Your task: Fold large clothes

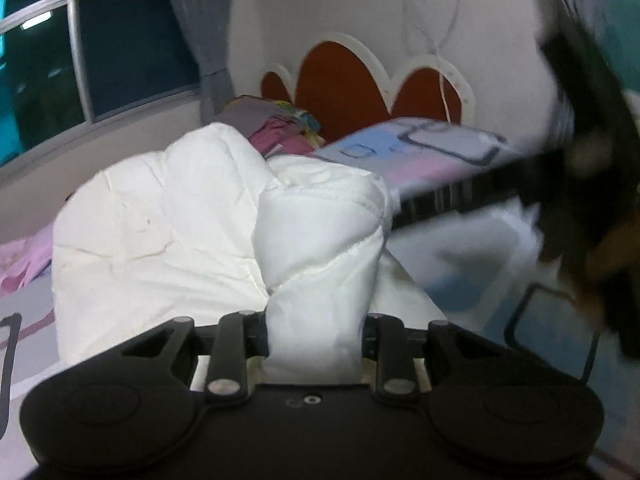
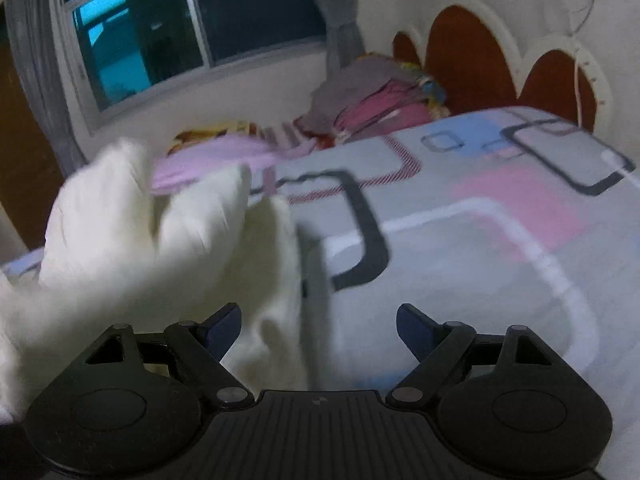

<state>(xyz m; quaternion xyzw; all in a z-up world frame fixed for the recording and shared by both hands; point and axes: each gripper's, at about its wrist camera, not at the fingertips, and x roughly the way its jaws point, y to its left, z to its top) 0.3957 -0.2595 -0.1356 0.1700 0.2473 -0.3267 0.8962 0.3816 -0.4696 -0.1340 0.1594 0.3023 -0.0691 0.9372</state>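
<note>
The quilt [image 1: 160, 216], a white padded cover, is bunched on the bed [image 2: 460, 240], and a thick wad of it is clamped between the fingers of the left gripper [image 1: 316, 332]. In the right view the same white bulk [image 2: 132, 232] is seen blurred at the left, just beside the right gripper [image 2: 318, 328], whose fingers stand wide apart with nothing between them. The quilt is judged soft, puffy and light for its bulk, slack everywhere and likely to slump once released. A stitched hem or corner would be best taken, since padding alone may slip from the pads. A pile of clothes [image 2: 372, 100] is stacked by the headboard [image 2: 472, 48], well apart.
</note>
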